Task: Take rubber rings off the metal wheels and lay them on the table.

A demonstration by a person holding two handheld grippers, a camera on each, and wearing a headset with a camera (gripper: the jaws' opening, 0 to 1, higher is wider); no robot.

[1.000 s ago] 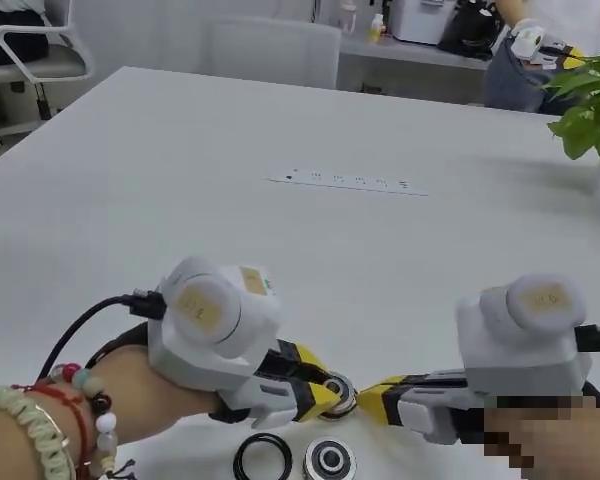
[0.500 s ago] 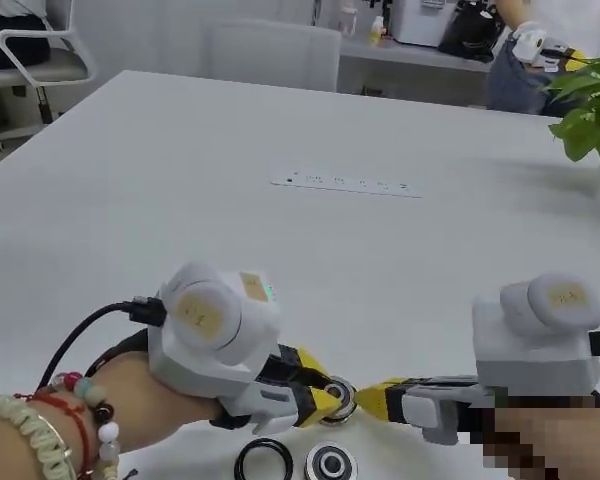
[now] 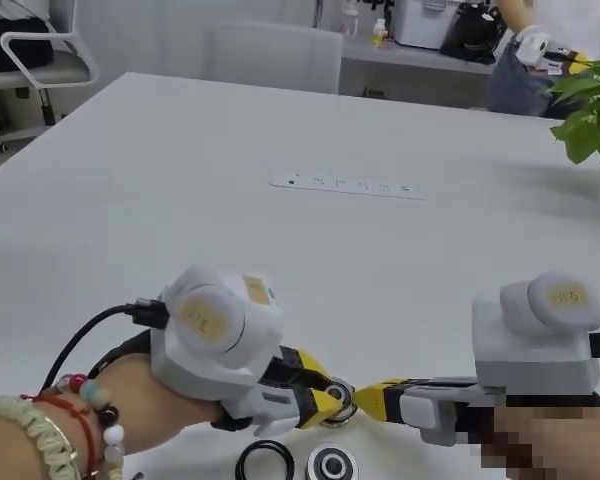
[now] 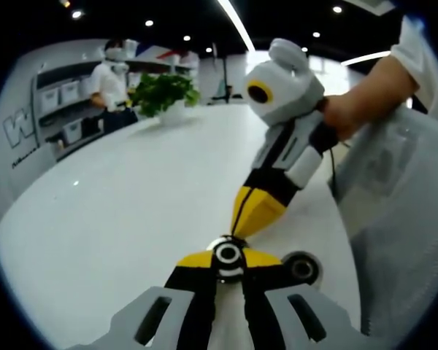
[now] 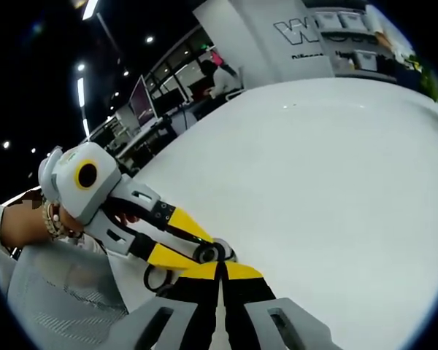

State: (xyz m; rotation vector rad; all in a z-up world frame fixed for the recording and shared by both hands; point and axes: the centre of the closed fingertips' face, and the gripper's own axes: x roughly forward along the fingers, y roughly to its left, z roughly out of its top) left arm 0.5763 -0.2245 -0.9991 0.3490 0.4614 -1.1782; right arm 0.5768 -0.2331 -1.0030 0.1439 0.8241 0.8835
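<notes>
Find metal wheel (image 4: 228,255) clamped between jaws of left gripper (image 3: 326,400). Find right gripper (image 5: 219,271) with jaws pressed together, tips against that wheel's rim; cannot tell if rubber is pinched. Note loose rubber ring (image 3: 263,461) and second wheel (image 3: 330,463) on table (image 3: 280,250), just on the person's side of the left gripper.

Black ring (image 3: 263,462) clipped by bottom edge
</notes>
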